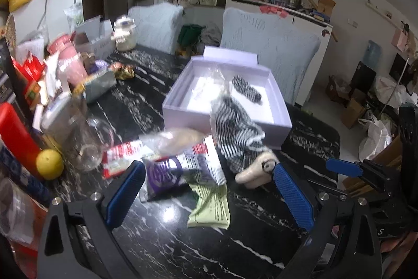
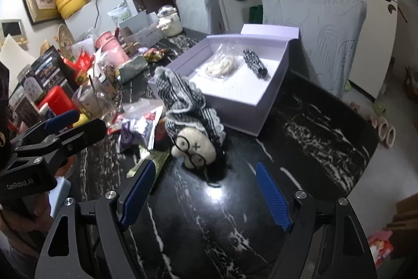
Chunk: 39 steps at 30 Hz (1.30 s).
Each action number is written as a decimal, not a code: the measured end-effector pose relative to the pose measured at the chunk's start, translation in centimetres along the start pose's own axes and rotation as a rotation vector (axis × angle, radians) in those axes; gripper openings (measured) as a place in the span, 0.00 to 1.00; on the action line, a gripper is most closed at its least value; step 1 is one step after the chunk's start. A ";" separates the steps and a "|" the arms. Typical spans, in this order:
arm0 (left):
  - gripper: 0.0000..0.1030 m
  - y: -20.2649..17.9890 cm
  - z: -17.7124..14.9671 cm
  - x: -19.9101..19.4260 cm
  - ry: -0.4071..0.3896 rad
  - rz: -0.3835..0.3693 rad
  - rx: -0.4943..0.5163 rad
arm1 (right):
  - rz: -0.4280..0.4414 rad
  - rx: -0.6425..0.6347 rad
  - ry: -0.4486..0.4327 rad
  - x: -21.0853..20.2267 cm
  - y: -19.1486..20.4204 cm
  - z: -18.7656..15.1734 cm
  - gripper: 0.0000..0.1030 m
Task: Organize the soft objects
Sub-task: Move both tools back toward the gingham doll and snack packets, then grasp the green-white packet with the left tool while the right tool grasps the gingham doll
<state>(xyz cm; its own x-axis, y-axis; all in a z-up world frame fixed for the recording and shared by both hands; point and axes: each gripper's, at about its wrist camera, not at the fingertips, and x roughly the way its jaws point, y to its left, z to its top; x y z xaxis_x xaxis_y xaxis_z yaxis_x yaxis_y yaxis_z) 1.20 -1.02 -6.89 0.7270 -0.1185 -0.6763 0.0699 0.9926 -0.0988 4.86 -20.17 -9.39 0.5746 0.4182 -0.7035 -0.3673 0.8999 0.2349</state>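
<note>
A soft doll in a black-and-white striped dress, with a cream head and round glasses, lies on the black marble table, leaning against an open lavender box. The box holds a rolled checked cloth and a clear bag with a cream item. My right gripper is open just in front of the doll's head. My left gripper is open over a purple snack packet, with the doll just beyond its right finger. The box stands behind.
Clutter fills the table's left side: a glass mug, a lemon, a red container, a pink cup and a green packet. Two covered chairs stand behind the table. Its right edge drops to the floor.
</note>
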 end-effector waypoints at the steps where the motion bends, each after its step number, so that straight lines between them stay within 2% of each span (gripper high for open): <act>1: 0.98 0.1 -0.2 0.4 0.013 -0.003 -0.002 | -0.002 -0.002 0.005 0.2 0.0 -0.2 0.78; 10: 0.98 0.7 -2.3 3.5 0.115 -0.019 -0.028 | -0.025 -0.019 0.045 1.6 -0.5 -1.4 0.78; 18: 0.96 0.1 -3.3 6.2 0.174 -0.035 0.009 | -0.047 -0.020 0.071 2.7 -1.5 -1.4 0.78; 19: 0.95 0.1 -3.3 6.6 0.182 -0.041 -0.002 | -0.046 -0.020 0.072 2.8 -1.6 -1.4 0.78; 23: 0.72 0.5 -3.6 8.1 0.230 -0.061 -0.034 | -0.042 -0.010 0.073 3.0 -2.4 -1.1 0.78; 24: 0.71 0.6 -3.8 8.5 0.248 -0.065 -0.042 | -0.041 -0.008 0.072 3.0 -2.5 -1.1 0.78; 27: 0.67 0.3 -3.9 8.7 0.233 -0.033 -0.019 | -0.043 -0.002 0.070 3.0 -3.0 -0.9 0.78; 28: 0.60 0.3 -3.9 8.7 0.224 -0.022 -0.013 | -0.045 0.000 0.071 3.1 -3.2 -0.9 0.78; 29: 0.50 0.2 -3.9 8.7 0.215 0.001 0.000 | -0.043 0.003 0.072 3.2 -3.3 -0.9 0.78; 31: 0.41 -0.1 -4.0 8.8 0.201 0.046 0.036 | -0.033 0.010 0.078 3.4 -3.4 -0.8 0.78; 34: 0.36 0.4 -4.0 8.7 0.199 -0.010 0.005 | -0.016 0.017 0.080 3.6 -3.6 -0.6 0.78; 39: 0.35 1.2 -4.0 7.7 0.197 -0.046 -0.033 | -0.004 -0.001 0.076 4.0 -3.1 -0.2 0.78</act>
<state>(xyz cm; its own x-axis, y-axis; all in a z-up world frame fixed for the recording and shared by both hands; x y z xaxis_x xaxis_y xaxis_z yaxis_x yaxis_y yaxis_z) 4.16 -0.83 -15.08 0.5757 -0.1692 -0.7999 0.0750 0.9852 -0.1544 8.17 -21.30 -13.02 0.5185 0.4040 -0.7536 -0.3663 0.9013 0.2312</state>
